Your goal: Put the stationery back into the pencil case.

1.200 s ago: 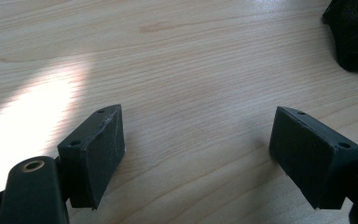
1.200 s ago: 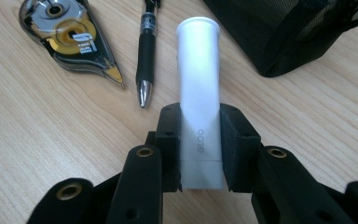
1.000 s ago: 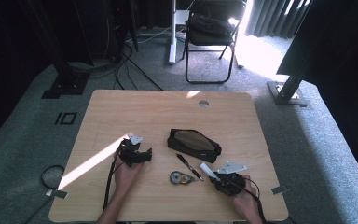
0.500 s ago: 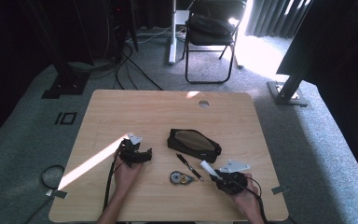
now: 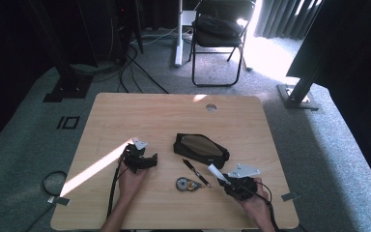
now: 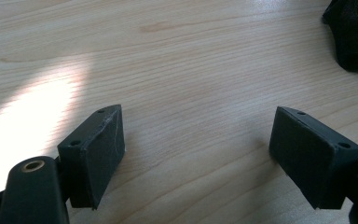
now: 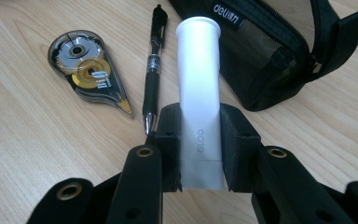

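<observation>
Right gripper point(image 7: 199, 140) clamps a white glue stick point(image 7: 198, 88), near the black pencil case point(image 7: 270, 51). Left gripper point(image 6: 200, 154) jaws spread wide, grasping nothing, over the table point(image 6: 191, 60).

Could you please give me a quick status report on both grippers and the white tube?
Right gripper shut on white plastic tube, pointing at black mesh pencil case. Left gripper open over bare wooden table. Black pen beside tube.

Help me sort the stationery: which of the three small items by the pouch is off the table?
The white tube, clamped in the right gripper. The black pen and the correction tape lie flat on the wood.
</observation>
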The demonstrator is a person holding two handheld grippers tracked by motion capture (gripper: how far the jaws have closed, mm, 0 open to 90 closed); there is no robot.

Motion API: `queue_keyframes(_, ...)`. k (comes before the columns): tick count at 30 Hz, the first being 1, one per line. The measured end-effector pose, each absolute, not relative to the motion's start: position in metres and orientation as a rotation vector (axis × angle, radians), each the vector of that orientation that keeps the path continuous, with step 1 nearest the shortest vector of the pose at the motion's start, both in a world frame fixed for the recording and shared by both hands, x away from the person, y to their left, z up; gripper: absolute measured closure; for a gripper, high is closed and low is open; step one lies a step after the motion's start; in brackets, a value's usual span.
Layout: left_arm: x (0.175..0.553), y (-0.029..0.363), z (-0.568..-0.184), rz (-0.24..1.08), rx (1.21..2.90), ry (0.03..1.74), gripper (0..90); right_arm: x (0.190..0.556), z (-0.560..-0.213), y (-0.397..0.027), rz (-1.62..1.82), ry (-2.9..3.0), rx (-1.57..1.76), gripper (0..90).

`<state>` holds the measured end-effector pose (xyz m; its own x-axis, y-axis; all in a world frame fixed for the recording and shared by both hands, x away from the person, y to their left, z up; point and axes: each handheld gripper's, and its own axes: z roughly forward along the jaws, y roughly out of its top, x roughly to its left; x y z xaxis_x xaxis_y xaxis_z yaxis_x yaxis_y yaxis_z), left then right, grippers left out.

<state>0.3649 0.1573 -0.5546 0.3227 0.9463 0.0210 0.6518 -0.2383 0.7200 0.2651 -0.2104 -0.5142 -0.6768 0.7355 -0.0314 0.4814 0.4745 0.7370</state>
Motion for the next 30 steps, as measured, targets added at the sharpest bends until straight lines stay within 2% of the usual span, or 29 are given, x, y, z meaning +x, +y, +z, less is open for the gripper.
queue_keyframes(30,0.365,0.157,-0.555,0.621,1.98,1.404,18.4,0.269,-0.49,-0.22,1.071,2.302,1.008,71.5)
